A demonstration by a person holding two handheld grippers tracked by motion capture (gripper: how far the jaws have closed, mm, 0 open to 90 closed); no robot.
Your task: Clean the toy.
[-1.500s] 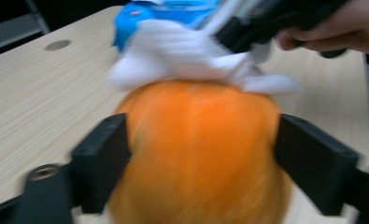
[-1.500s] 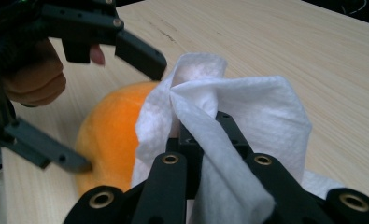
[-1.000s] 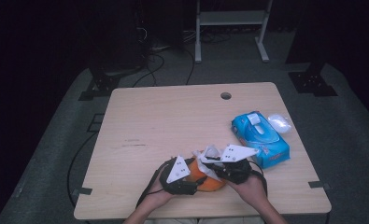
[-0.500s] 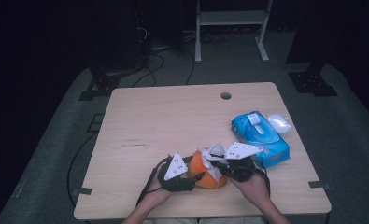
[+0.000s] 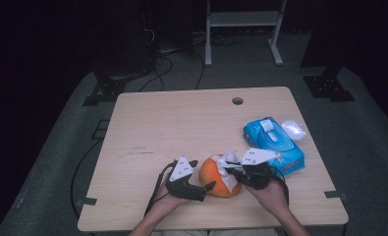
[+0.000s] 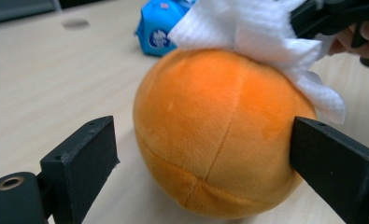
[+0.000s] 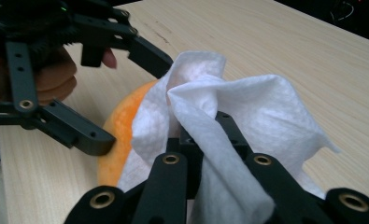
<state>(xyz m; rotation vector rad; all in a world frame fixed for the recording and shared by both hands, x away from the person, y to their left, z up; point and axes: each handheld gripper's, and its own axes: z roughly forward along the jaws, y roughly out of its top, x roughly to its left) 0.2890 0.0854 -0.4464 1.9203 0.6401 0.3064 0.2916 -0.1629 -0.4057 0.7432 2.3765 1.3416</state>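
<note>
Orange plush ball (image 5: pixel 220 176) sits on the surface (image 5: pixel 181 123) at the near edge, a bit right of centre, between the two claws. Left claw (image 5: pixel 208 178) has just been opening; jaws now stand wide w/ the ball between them. In the left gripper view the right jaw looks to touch the ball's side (contact hard to confirm), the left jaw stands clear of it, so no grip. Right claw (image 5: pixel 229 166) is closed on a white wipe (image 5: pixel 228 162), which is bunched betw. its jaws and draped over the ball's top right. In the right gripper view the wipe (image 7: pixel 229 116) covers much of the ball (image 7: pixel 119 126). Blue wipe pack (image 5: pixel 274 143) lies to the right, a little farther off, near the right hand (image 5: pixel 270 194). White oval thing (image 5: pixel 293 129) lies just beyond the pack.
</note>
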